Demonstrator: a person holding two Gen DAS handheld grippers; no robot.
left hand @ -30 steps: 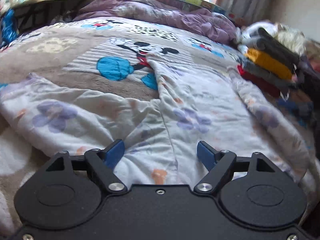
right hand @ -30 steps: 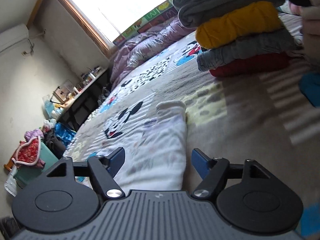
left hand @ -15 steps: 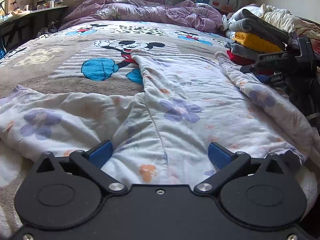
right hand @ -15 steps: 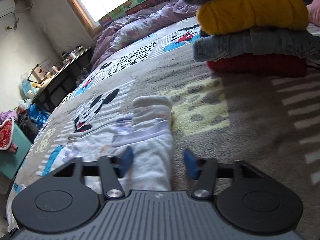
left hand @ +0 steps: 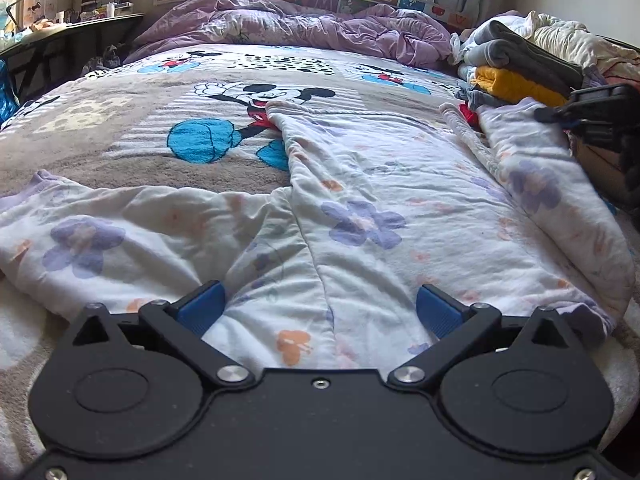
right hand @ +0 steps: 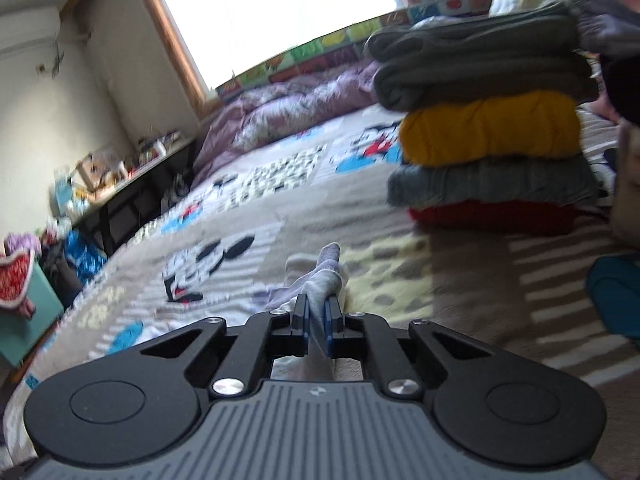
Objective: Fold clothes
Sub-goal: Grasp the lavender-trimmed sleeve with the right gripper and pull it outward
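A white floral garment (left hand: 360, 216) with purple flowers lies spread flat across the bed. My left gripper (left hand: 318, 308) hovers open over its near hem, blue pads wide apart with cloth between them but not pinched. In the right wrist view my right gripper (right hand: 316, 320) is shut on a sleeve end of the floral garment (right hand: 320, 280), which bunches up past the pads. The right gripper (left hand: 592, 108) also shows at the right edge of the left wrist view, by the lifted sleeve (left hand: 532, 176).
A stack of folded clothes (right hand: 488, 128) in grey, yellow, blue-grey and red stands on the cartoon-print blanket (left hand: 120, 120) at the right. A purple duvet (left hand: 304, 28) is bunched at the far end. A cluttered desk (right hand: 132, 168) runs along the left wall.
My right gripper went from open beside the sleeve to shut on it. The left gripper opened wider and settled squarely over the garment's hem.
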